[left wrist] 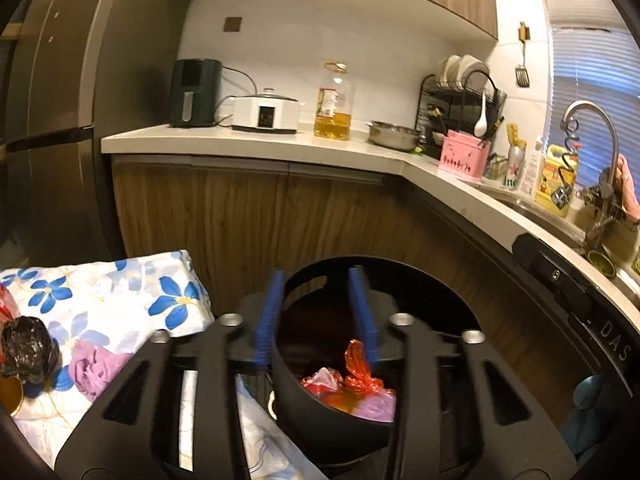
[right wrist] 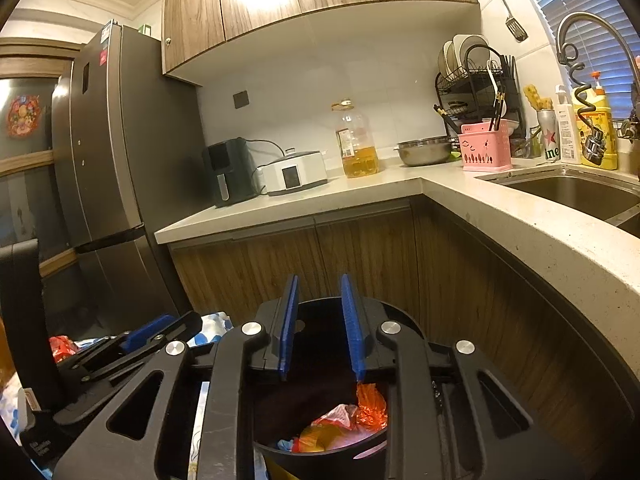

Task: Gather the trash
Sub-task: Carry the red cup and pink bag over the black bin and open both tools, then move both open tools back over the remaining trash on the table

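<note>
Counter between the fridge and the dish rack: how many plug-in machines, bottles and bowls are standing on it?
Machines: 2 (dark air fryer, white cooker)
Bottles: 1 (oil bottle)
Bowls: 1 (metal bowl)
Total: 4

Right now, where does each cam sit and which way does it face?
Left wrist: on the left gripper, above the black bin, facing the counter and cabinets; its own blue fingers show, apart, nothing between them.
Right wrist: on the right gripper, over the same bin, aimed at the counter corner and fridge; its fingers show, plus the left gripper at lower left.
Shared: bin with trash, oil bottle, pink caddy.
</note>
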The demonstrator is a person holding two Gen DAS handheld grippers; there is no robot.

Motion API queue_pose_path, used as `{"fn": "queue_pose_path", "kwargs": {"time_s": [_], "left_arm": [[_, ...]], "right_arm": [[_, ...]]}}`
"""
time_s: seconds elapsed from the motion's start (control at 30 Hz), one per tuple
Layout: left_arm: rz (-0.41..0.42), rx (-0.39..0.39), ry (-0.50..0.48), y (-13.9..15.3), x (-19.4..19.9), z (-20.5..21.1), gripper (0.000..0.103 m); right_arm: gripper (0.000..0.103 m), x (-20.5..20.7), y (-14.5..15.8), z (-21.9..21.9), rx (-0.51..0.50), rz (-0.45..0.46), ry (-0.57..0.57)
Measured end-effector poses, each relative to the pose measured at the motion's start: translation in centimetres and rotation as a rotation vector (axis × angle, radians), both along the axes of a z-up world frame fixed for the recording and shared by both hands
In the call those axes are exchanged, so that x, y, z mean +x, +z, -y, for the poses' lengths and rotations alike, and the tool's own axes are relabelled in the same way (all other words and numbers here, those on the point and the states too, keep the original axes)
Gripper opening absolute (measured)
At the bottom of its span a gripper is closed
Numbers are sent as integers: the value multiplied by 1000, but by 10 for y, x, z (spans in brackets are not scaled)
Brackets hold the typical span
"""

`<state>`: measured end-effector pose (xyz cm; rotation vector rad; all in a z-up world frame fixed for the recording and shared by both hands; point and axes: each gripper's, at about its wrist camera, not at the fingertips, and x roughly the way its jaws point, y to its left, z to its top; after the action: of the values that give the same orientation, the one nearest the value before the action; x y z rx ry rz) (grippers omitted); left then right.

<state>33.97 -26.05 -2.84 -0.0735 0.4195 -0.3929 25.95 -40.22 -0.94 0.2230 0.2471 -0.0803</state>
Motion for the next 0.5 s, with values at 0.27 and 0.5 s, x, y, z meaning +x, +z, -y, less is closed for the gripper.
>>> {"fn": "queue_pose_path", "kwargs": {"time_s": [0.27,0.5], "left_arm": [[37,-28,70,4,-26,-33,77],[76,-24,182,2,-60,-71,90]], "right_arm": [[53,-12,-1,-2,17,7,-7],[76,-28,-2,-10,28,23,0]]}}
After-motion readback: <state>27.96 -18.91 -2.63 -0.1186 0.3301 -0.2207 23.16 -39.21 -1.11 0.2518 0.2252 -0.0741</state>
